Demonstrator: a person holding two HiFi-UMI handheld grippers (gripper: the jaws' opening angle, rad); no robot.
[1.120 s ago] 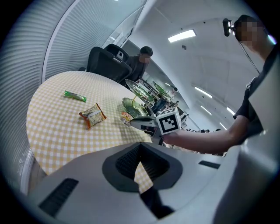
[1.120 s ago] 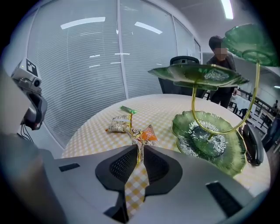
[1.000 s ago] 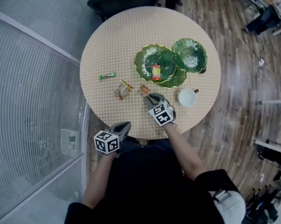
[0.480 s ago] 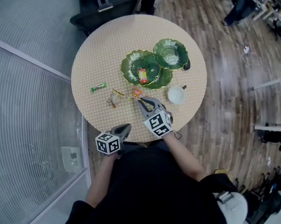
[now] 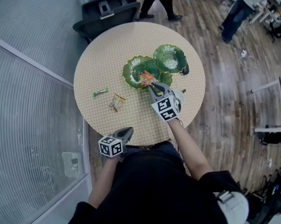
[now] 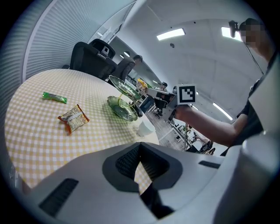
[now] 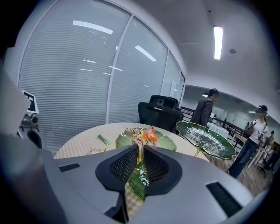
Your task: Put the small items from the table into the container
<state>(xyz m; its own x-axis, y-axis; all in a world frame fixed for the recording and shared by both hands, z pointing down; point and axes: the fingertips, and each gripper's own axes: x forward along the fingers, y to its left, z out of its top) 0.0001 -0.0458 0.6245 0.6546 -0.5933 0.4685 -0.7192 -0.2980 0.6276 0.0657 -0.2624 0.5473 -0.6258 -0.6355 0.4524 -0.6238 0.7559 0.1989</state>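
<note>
Well, the packet [image 5: 145,77] is up off the cloth, pinched by one end in the right gripper [image 5: 151,85], whose jaws stand narrow on it. In the right gripper view the mesh pads press it from both sides, with green leaf showing below. It hangs over the near rim of the dish [image 5: 135,69], a green leaf-shaped one near the middle of the table [image 5: 105,56].

A second dish [image 5: 170,58], also green, stands raised just beside the first on its far right and overlaps its edge. A white cup [image 5: 180,94] sits near the right gripper, partly hidden behind it.

Two small items lie on the cloth to the left, well apart from the dishes. One is a second packet [image 5: 115,102] (tan and orange in the left gripper view), and farther left is a green candy [image 5: 100,91].

At the table's near edge, the left gripper [image 5: 128,130] has its jaws together with nothing between them, well apart from every item. A dark chair [image 5: 105,12] stands beyond the far side of the table
</note>
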